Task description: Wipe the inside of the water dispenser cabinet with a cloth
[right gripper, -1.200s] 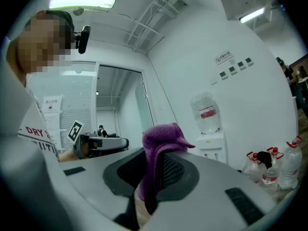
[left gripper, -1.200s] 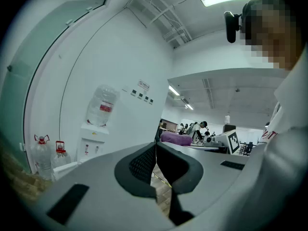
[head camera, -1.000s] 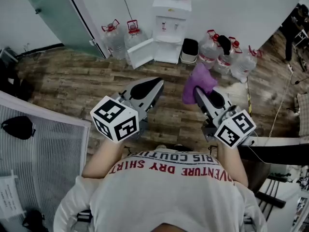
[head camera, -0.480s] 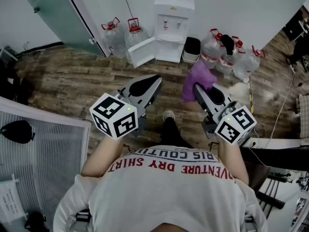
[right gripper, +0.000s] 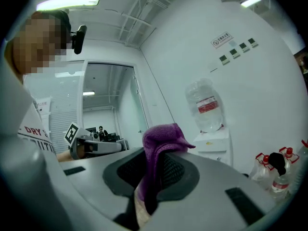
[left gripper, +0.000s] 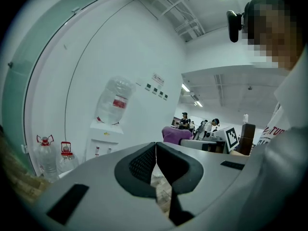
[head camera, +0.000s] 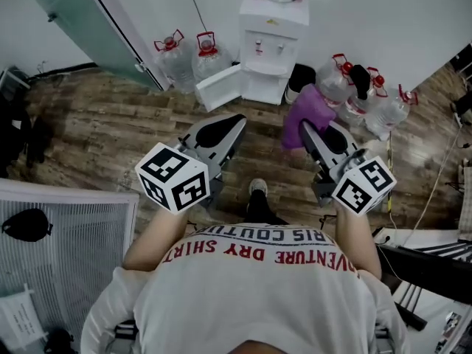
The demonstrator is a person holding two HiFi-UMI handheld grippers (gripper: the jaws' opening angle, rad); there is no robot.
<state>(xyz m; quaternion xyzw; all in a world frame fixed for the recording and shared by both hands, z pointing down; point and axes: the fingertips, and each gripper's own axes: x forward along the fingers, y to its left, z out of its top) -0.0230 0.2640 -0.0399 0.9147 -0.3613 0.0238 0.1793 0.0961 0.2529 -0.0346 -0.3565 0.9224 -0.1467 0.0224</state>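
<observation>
I have the left tool (left gripper: 155,147) with its jaws pressed together at the tips and nothing between them. Through the slit below the tips I see only the wood floor (head camera: 103,124). The right tool (right gripper: 155,163) is clamped on the purple cloth (right gripper: 162,137), which bunches up above the jaws and hangs down between them. In the head view both tools are held out in front of the person's chest, apart from each other, pointing toward the white dispenser (head camera: 271,39) that stands against the wall. Its lower cabinet door (head camera: 218,85) is swung open to the left, and I can't make out the inside of the cabinet from here. The cloth is up in the air, short of the dispenser and not touching it. A clear bottle (left gripper: 113,102) sits upside down on top of the dispenser. Jugs (head camera: 177,59) with red handles stand on the floor on both sides of it, and a black bin (head camera: 298,77) sits just to its right. One shoe (head camera: 257,189) shows on the floor between the tools.
</observation>
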